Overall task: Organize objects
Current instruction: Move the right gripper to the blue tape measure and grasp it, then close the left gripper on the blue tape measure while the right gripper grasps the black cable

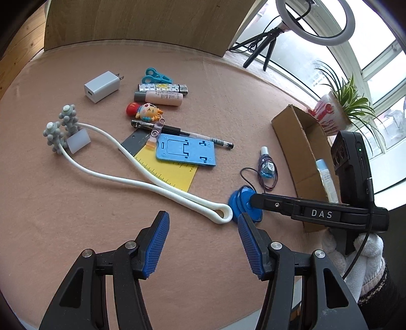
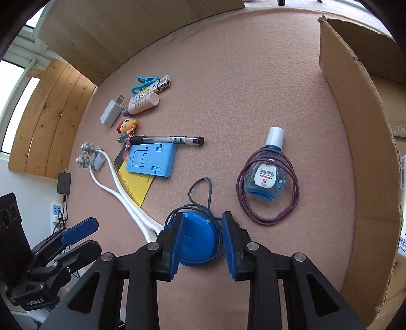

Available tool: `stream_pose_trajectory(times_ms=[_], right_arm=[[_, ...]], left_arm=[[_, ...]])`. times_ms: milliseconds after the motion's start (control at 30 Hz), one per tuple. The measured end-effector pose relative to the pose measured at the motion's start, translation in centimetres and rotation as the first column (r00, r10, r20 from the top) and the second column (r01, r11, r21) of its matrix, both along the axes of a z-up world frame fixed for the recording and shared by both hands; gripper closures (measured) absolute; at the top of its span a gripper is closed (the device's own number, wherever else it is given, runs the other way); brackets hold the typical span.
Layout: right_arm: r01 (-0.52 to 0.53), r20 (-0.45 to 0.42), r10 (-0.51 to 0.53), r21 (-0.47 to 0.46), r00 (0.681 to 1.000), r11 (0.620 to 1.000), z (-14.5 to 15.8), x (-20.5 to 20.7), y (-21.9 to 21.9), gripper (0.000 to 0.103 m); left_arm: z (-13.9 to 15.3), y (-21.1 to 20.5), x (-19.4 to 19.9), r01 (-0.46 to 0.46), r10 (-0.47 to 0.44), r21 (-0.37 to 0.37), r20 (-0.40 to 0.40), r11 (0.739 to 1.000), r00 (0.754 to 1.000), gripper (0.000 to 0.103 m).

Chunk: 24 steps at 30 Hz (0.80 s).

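Straddling the blue disc (image 2: 195,243) at lower centre, your right tool (image 2: 200,243) gapes narrowly, left tool (image 1: 203,243) wide; its loose cord (image 2: 200,187) may snag.

Looks like a home desk by a window set up for recording: pink felt mat (image 1: 63,203), ring light on tripod (image 1: 314,22) and potted spider plant (image 1: 340,106) upper right, wood panels (image 2: 43,121) left.

A ring light (image 1: 316,22) on its tripod, a potted plant (image 1: 340,106), wooden boards (image 2: 43,121)
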State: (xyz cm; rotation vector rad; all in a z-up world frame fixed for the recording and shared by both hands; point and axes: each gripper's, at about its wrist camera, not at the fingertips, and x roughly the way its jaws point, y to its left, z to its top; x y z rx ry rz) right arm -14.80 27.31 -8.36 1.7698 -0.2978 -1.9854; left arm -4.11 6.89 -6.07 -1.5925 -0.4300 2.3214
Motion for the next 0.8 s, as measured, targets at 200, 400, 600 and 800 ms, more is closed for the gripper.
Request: stream_pose_trajectory(times_ms=[200, 400, 600, 800], right_arm=[[-0.001, -0.007, 0.001, 0.044, 1.0, 0.999, 0.4, 1.9, 1.2, 0.08], [-0.009, -0.009, 0.01, 0.133, 1.0, 0.991, 0.2, 3.1, 2.5, 0.094], [0.003, -0.024, 0.002, 0.205, 1.0, 0.979, 0.7, 3.9, 3.7, 0.095], [0.068, -0.087, -0.056, 0.134, 0.995, 0.989, 2.5, 4.3, 5.1, 0.09]], left_arm=[[-0.5, 1.8, -0.6, 0.047, -0.047, -0.004, 0.01, 0.999, 0.999, 0.043], [-0.9, 4.1, -1.0, 0.108, -0.107, -0.019, 0.014, 0.994, 0.994, 0.043], [-1.2, 5.6, -1.3, 0.16, -0.16, -0.048, 0.007, 0.986, 0.987, 0.043], [-1.5, 7.5, -1.6, 0.212, -0.214, -0.103, -0.014, 0.972, 0.977, 0.042]])
